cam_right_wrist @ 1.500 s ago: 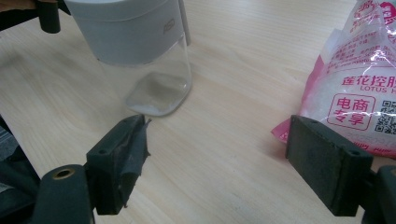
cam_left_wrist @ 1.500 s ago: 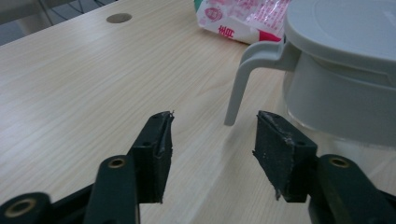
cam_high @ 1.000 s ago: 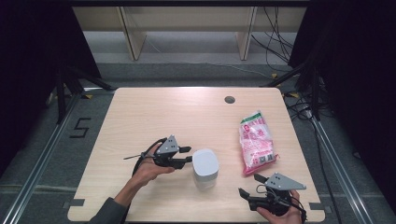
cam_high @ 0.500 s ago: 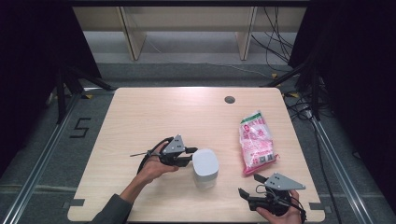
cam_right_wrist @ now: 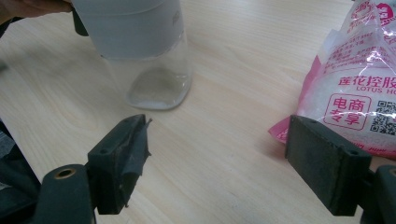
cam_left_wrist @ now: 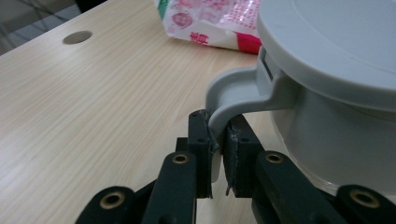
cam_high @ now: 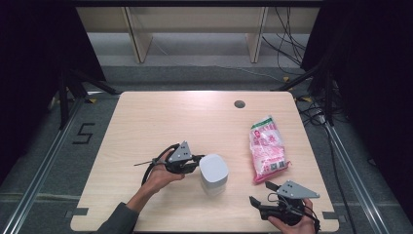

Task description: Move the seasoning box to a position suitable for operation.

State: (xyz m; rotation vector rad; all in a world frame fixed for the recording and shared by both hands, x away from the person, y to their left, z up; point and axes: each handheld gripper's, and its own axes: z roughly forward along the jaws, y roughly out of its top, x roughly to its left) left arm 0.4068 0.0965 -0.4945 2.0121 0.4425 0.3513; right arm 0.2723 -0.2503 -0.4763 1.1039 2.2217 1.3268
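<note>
Wooden table (cam_high: 160,122) seen from above, two hand-held grippers at its near edge. Near the middle, a clear container with a grey lid (cam_high: 214,170), standing upright, a thin layer of white granules at the bottom. Off to its right, well apart, a pink-and-white sealed bag (cam_high: 267,148) of white granules, lying flat.

Left gripper (cam_high: 195,163) level at the container's left side, jaws just closed onto the grey lid tab (cam_left_wrist: 232,95): in the left gripper view, both black pads (cam_left_wrist: 198,135) pressed against the curved tab with almost no gap. Right gripper (cam_high: 258,204) resting low near the table's front right corner, jaws spread wide with nothing between them, pointed toward the container and the bag's near end.

Step in hand, by the look of it: taking hold of the lid's tab to open the container. Next move likely a lift or pull on the tab, which calls for a firm pinch and a steady upward arc so the light container does not tip or slide; possibly a bracing hold from the idle right gripper.
</note>
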